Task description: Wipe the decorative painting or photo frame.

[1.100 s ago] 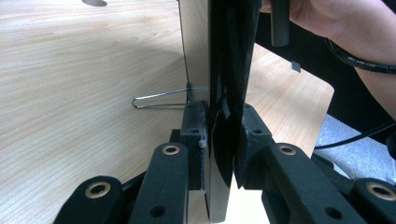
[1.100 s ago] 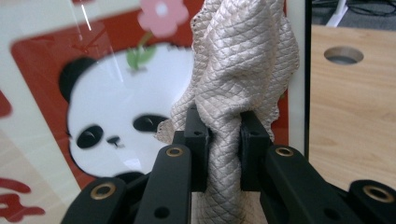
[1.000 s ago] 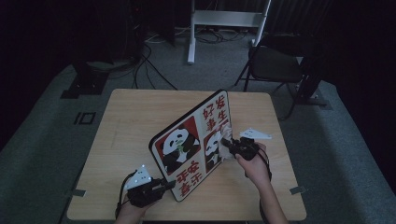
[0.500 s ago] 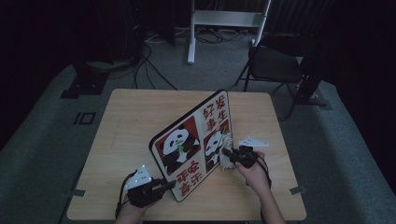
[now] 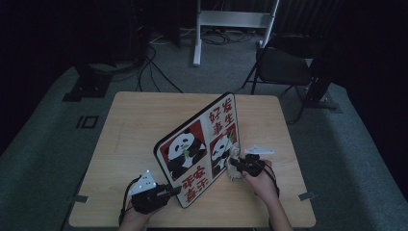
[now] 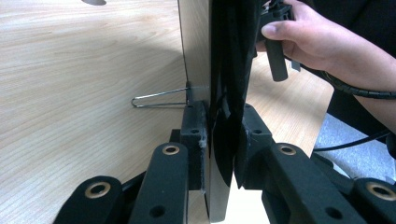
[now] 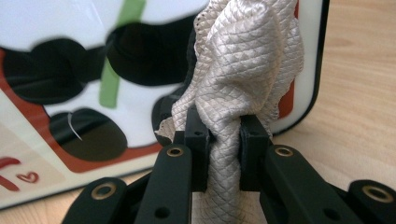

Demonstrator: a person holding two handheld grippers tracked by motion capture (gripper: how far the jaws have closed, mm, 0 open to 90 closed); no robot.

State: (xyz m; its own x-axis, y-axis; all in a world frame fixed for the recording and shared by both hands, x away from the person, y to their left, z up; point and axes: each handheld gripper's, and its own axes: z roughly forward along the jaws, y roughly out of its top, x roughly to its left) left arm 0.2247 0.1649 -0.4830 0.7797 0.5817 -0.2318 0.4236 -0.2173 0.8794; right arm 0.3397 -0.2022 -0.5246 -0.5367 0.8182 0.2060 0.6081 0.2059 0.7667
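My left gripper [image 6: 219, 154] pinches the panda board's [image 5: 202, 144] edge; my right gripper [image 7: 223, 140] clamps a cloth [image 7: 243, 70] against its face, a wire stand [image 6: 159, 99] behind it.

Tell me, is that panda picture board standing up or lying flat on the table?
Standing up on its lower edge. The panda board rises off the table, and the left gripper clamps its near corner.

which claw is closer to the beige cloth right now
Right. The right claw is clamped on the cloth, pressing it against the panda board. The left claw grips the board's near corner, apart from the cloth.
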